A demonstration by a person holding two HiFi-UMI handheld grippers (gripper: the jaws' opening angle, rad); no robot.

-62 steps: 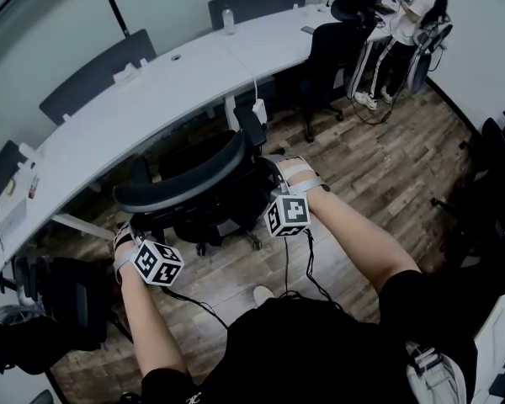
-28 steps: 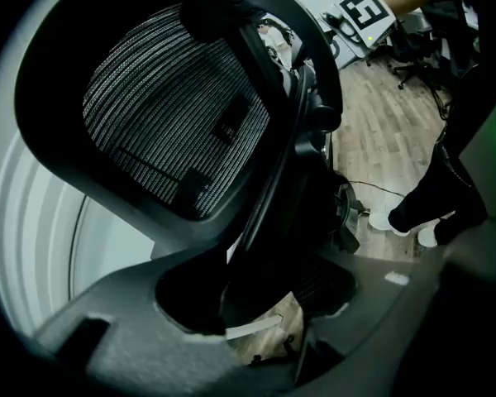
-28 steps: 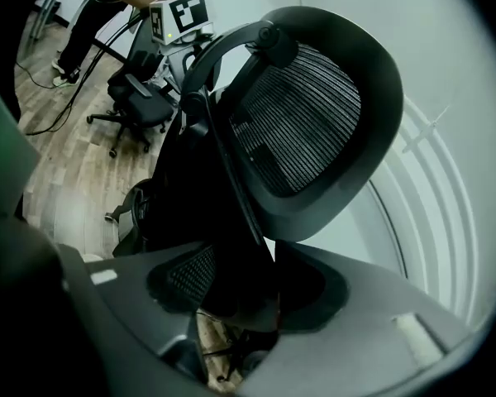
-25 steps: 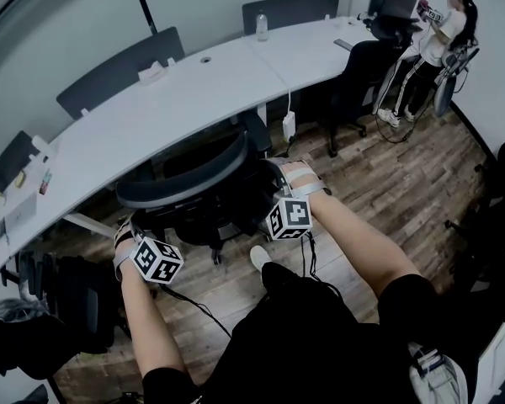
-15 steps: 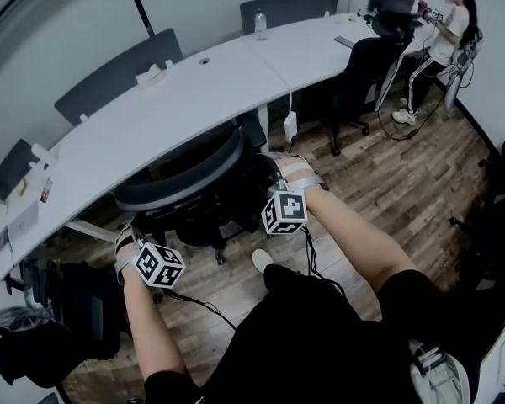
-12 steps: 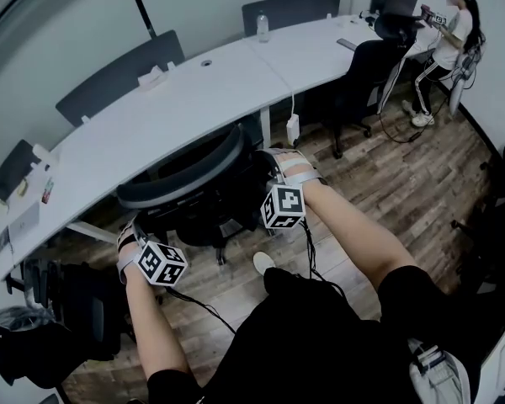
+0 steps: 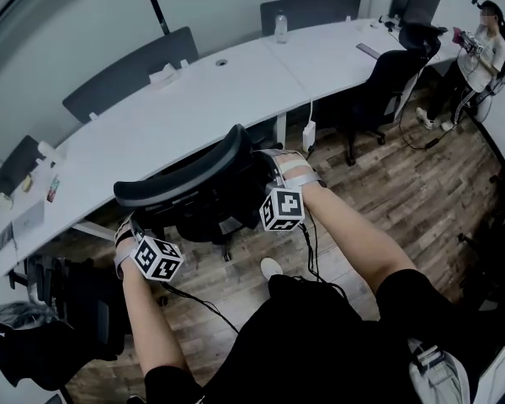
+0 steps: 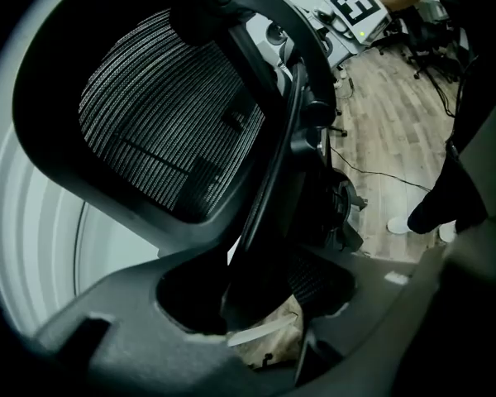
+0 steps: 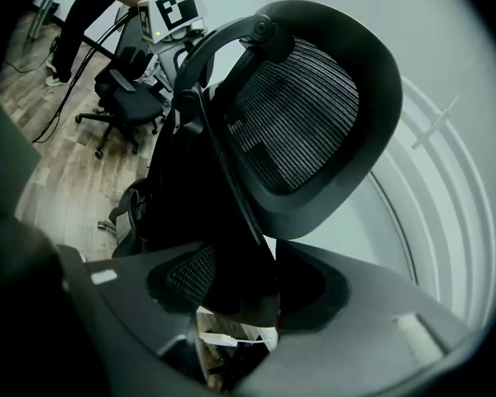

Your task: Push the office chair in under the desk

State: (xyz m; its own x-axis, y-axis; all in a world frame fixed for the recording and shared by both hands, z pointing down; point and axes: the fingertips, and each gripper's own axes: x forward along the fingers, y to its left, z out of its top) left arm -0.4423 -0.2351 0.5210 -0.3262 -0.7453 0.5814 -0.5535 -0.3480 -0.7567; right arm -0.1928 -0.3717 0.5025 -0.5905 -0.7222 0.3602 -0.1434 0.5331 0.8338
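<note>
1. The left gripper (image 8: 248, 300) clamps the left end of the backrest (image 7: 181, 183). The black rim fills the gap between its jaws.
2. The chair (image 7: 210, 213) stands on the wood floor (image 7: 387, 183) straight ahead of the person, with its back toward them and its seat toward the desk (image 7: 194, 99). The backrest's long axis runs across the head view, from lower left to upper right, roughly parallel to the desk's near edge.
3. The right gripper (image 9: 248, 292) pinches the right end of the same rim, with the frame wedged between its jaws. The two grippers sit at opposite ends of the backrest, and neither looks clearly nearer the desk.
4. The desk lies just beyond the chair, on the far side from both grippers. The backrest's top is near the desk edge. The seat seems partly under the desk already, but how far cannot be told.
5. Judgement: the remaining travel is forward, square to the backrest's long axis. An even push from both hands should keep the chair from swinging. If one end leads, the chair will likely turn and meet the desk edge at an angle.
</note>
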